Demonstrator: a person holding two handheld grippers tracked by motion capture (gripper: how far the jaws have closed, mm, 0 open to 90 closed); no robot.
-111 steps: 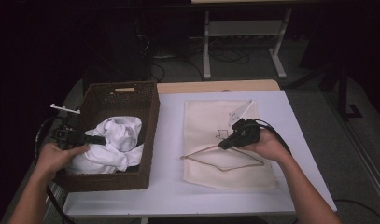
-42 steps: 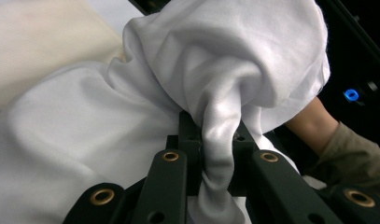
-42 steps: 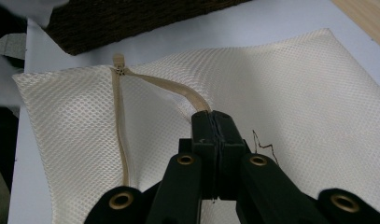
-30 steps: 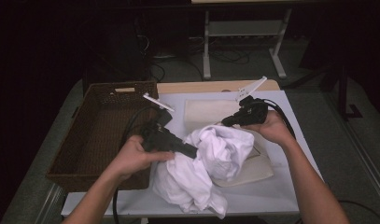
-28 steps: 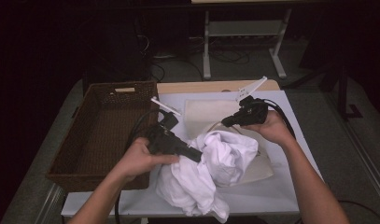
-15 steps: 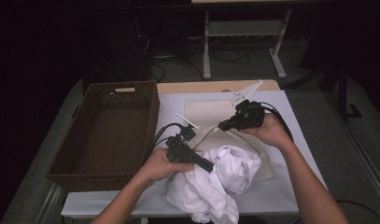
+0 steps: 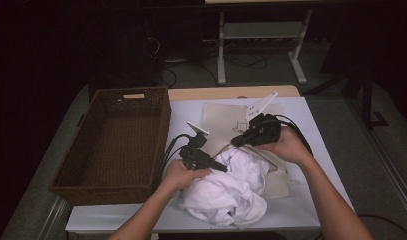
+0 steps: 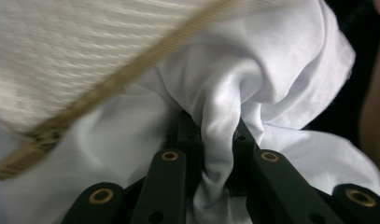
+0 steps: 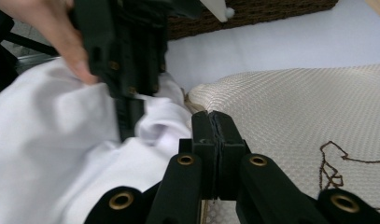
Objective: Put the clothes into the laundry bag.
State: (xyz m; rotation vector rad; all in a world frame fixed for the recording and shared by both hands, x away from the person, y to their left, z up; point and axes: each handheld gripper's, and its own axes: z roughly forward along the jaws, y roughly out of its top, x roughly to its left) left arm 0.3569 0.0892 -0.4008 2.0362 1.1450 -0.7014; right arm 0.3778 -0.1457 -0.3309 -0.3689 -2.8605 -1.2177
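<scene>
You see the garment (image 7: pixel 226 192) as soft white cloth, smooth, matt, creased. The bag (image 9: pixel 290 107) is cream woven fabric, coarse waffle texture, with a ribbed webbing strap (image 8: pixel 113 84). The basket (image 7: pixel 113 142) is dark brown wicker, rough. The jaws are matt black plastic with brass-coloured rivets.

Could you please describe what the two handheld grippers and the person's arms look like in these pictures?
Both the left gripper and the right gripper are black, boxy tools with two flat black jaws on linked bars fixed by brass-coloured rivets. Each carries a pale three-cornered plate on top and trails black cables. The person's forearms are bare, with no sleeves or gloves in the high view.
</scene>
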